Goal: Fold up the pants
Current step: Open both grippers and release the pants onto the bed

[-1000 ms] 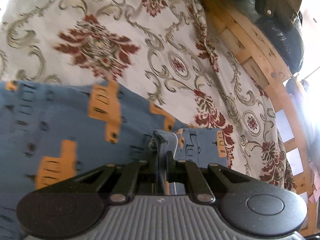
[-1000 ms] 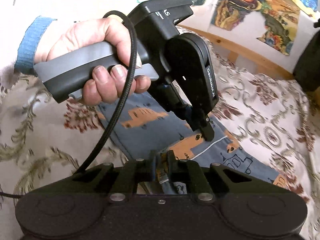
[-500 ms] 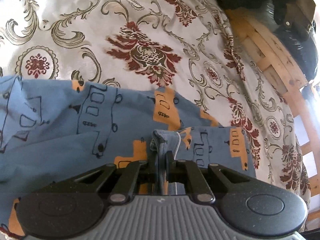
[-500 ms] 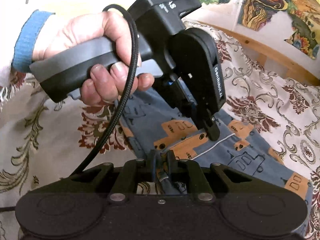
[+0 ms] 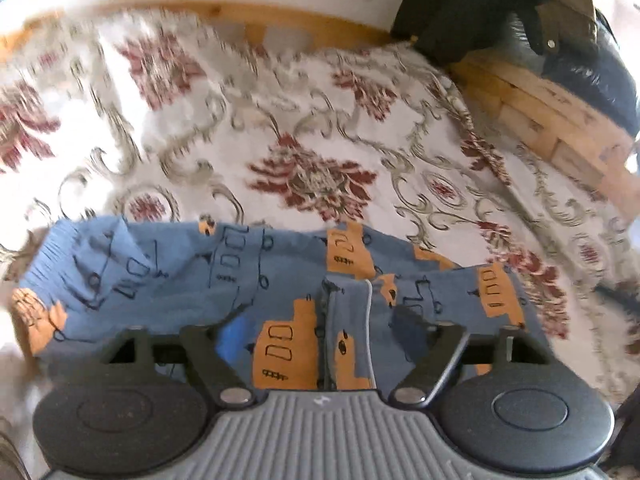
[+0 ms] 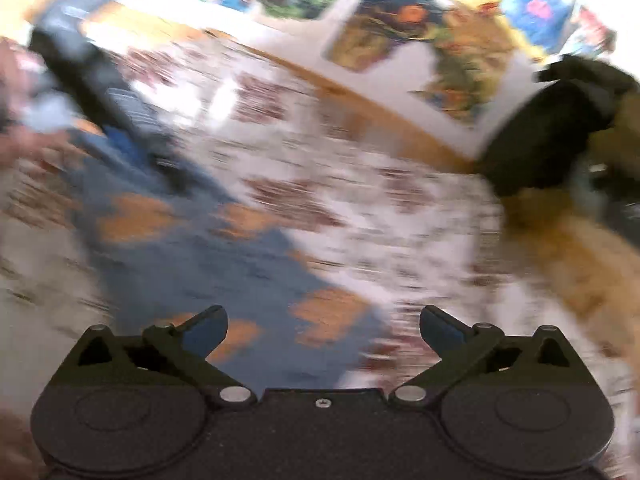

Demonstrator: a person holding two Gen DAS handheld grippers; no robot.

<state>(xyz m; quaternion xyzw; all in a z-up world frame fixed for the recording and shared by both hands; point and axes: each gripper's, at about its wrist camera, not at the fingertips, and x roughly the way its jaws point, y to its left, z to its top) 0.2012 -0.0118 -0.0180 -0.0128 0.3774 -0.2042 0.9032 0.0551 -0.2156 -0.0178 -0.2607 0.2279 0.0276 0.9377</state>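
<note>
Blue pants [image 5: 248,280] with orange building print lie flat across the bedspread [image 5: 312,128], spanning 9 to 3 o'clock in the left wrist view. Near edge is hidden under the left gripper [image 5: 324,320] body, so the full outline can't be read. Waistband end sits at 9 o'clock, bunched. A folded cuff or hem edge stands up at 6 o'clock, right between the fingers, not pinched as far as I can tell.

Left gripper jaws: spread wide, fabric visible in the gap, nothing clamped. Gripper sits low over the pants, pointing toward the wooden bed frame [image 5: 552,120] at 1–2 o'clock. Dark bags or clothes [image 5: 480,8] stacked at 1 o'clock, cut off by the lens edge. Top of the bedspread is smeared with blur.

Right wrist view is heavily motion-blurred. Right gripper [image 6: 324,328] jaws: spread wide, holding nothing. Pants [image 6: 208,256] read only as a blue-and-orange smear from 9 to 6 o'clock; print detail unreadable. Right finger sits over bedspread, left finger over the pants.

At 10 o'clock in that view, a dark blurred shape is the left gripper [image 6: 96,76] body, with part of a hand [image 6: 24,132] at the frame edge; grip detail can't be made out. Colourful pictures [image 6: 404,36] on the wall at 12–1 o'clock, dark object at 3 o'clock, both blurred.
</note>
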